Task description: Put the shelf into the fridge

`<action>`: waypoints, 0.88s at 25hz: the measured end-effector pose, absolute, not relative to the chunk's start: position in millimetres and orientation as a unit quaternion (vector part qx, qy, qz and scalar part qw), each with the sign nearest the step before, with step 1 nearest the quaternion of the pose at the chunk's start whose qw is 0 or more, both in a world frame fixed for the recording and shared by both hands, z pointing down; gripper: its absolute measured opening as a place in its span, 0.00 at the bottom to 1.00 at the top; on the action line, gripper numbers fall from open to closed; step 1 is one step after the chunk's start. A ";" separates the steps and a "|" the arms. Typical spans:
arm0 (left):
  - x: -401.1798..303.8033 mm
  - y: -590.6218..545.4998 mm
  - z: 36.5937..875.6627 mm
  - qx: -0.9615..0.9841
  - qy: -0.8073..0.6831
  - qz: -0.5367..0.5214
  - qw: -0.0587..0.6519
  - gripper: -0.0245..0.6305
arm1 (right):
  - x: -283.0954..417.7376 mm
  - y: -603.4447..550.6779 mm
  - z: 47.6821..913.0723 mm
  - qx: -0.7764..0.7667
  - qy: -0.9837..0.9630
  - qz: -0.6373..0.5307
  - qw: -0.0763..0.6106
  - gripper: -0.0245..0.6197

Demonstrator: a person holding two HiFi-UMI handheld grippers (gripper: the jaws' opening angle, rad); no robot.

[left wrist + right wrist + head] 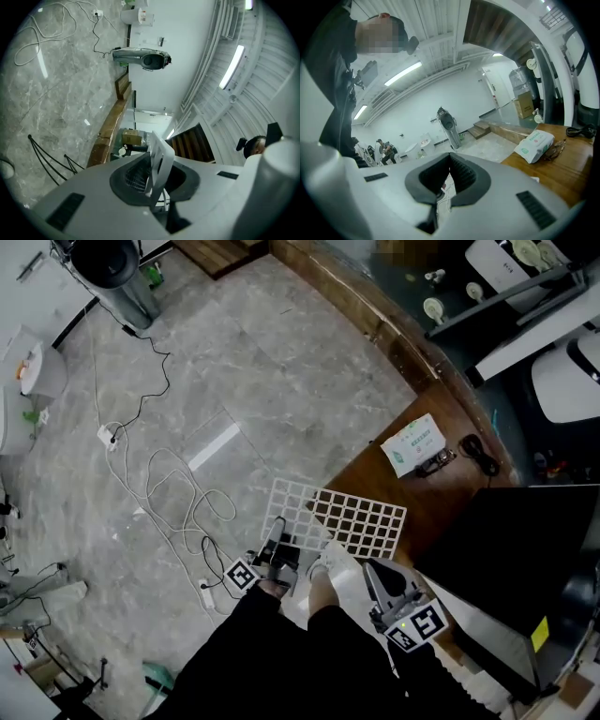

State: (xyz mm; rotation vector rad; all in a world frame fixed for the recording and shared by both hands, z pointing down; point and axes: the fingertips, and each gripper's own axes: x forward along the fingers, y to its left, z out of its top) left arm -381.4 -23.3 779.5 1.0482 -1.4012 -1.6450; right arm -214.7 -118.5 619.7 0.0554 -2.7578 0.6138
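my left gripper [157, 174] is clamped on the white grid shelf [342, 517], held up just beside what i take for the dark fridge [506, 540], my right gripper [450, 180] is closed on nothing, so i judge the insertion is all still to do.

left tool [279, 540]: at shelf [349, 517] edge | right tool [369, 565]: near it

One white grid shelf [337, 517] is counted at the edge of the wooden table [441, 501]; on that table, one wipes pack [413, 444] and one black cable [480, 454] are counted.
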 end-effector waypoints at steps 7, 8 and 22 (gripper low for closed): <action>-416.1 25.1 709.3 0.375 -0.552 -0.668 0.330 0.10 | -194.6 -90.5 598.0 0.048 -0.956 0.252 0.145 0.05; -420.4 33.0 697.4 0.373 -0.552 -0.671 0.326 0.10 | -191.3 -83.1 596.4 0.051 -0.953 0.261 0.145 0.05; -441.3 103.5 580.3 0.349 -0.545 -0.698 0.307 0.10 | -161.1 -65.0 577.8 0.156 -0.842 0.516 -0.005 0.33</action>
